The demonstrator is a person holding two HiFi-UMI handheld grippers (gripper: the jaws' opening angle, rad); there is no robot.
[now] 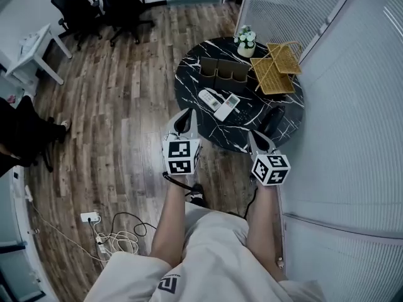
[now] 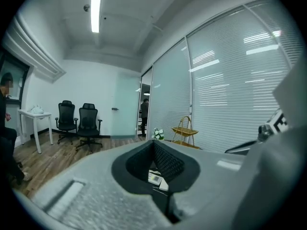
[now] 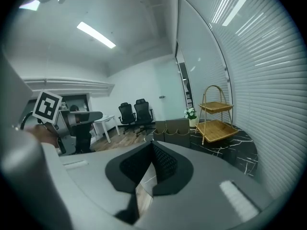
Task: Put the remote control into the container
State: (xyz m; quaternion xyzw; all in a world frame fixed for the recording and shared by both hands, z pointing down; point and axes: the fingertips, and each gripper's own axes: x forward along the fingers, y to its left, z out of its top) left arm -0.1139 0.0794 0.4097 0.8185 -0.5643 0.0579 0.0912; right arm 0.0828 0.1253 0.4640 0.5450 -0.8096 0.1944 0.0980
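- Head view: a round table [image 1: 192, 74] of glossy black, white-veined marble sits in the upper centre, on wood-plank floor.
- A flat, white, oblong remote [image 1: 210, 99] and a second remote [image 1: 227, 107] lie side by side, slanted, at the table's middle.
- Just above them stands the container [image 1: 223, 73], a brown box with three upright pockets.
- A gold wire rack [image 1: 277, 68] stands to the container's right.
- The left gripper [image 1: 186, 119], grey with ridged dark pads, has its jaws pressed together and holds nothing.
- The right gripper [image 1: 257, 142] is likewise closed and holds nothing, at the table's lower edge.
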